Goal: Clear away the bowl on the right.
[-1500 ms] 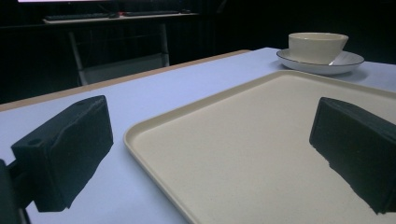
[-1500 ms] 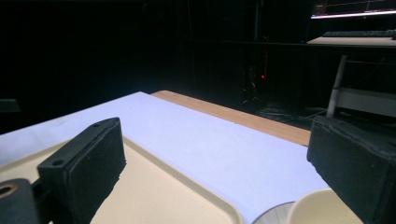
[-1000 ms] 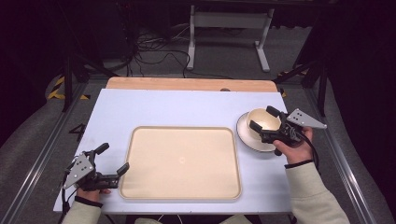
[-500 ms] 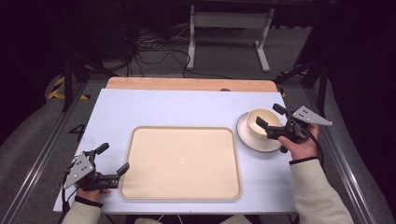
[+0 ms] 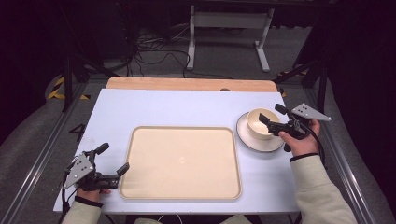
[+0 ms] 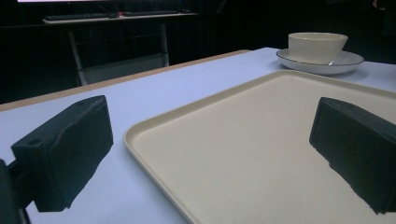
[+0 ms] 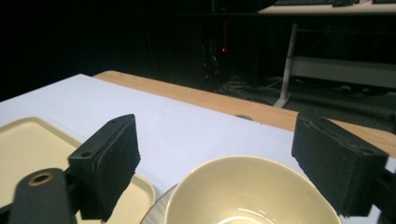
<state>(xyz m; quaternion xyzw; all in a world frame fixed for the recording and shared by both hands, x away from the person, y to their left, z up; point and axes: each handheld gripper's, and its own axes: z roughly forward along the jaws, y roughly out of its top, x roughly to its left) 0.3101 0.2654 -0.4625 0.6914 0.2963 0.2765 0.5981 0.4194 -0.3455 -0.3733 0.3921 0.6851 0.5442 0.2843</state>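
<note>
We see the cream bowl (image 5: 259, 123) standing on a white plate (image 5: 275, 143) near the right edge of the desk (image 5: 187, 109). Our right gripper (image 5: 271, 120) is wide open beside the bowl, holding nothing. Our left gripper (image 5: 114, 158) is also wide open and empty, at the left edge of the beige tray (image 5: 182, 161).

Left gripper (image 5: 112, 158) sits at lower left, jaws spread wide. Right gripper (image 5: 272, 115) is at right of centre, jaws gaping.
</note>
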